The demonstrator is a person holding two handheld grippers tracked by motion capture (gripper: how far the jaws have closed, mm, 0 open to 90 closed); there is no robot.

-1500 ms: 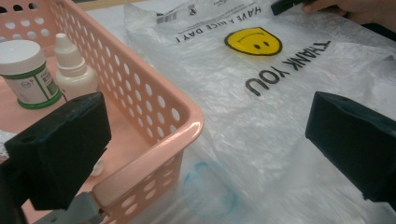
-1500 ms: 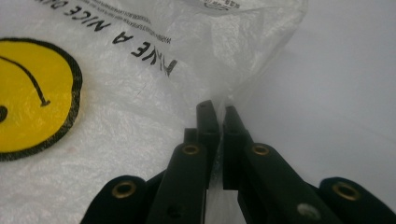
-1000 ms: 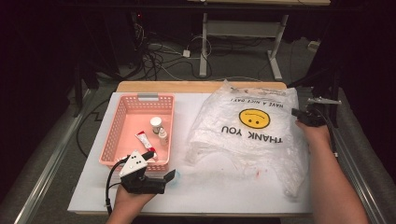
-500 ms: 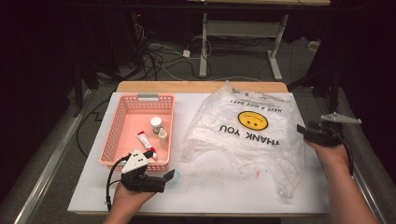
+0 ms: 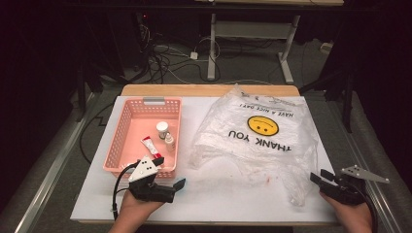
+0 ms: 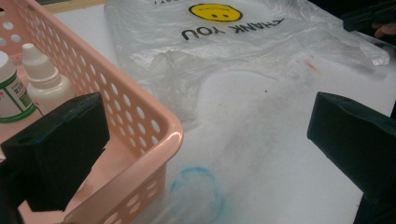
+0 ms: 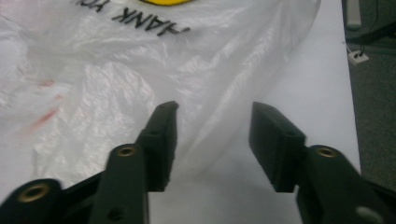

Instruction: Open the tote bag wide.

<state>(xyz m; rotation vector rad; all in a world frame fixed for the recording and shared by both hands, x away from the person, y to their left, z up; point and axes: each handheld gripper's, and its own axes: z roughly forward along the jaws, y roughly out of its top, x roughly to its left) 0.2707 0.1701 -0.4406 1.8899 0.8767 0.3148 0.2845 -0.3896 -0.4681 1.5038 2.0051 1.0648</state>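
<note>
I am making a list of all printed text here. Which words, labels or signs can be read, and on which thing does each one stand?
"THANK YOU": on the plastic bag, in black, under a yellow smiley face.
"HAVE A NICE DAY!": on the same bag, in small print beside the smiley face.
Label on the white bottle in the pink basket: green print, too small to read.
Red tube in the basket: print too small to read.

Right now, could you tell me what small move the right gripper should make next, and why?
Probably ease the right gripper forward onto the near edge of the plastic bag and close. Its jaws have just been closing, yet they stand apart with nothing pinched, and the bag's crumpled edge lies just ahead of them. The left gripper waits open beside the pink basket.
</note>
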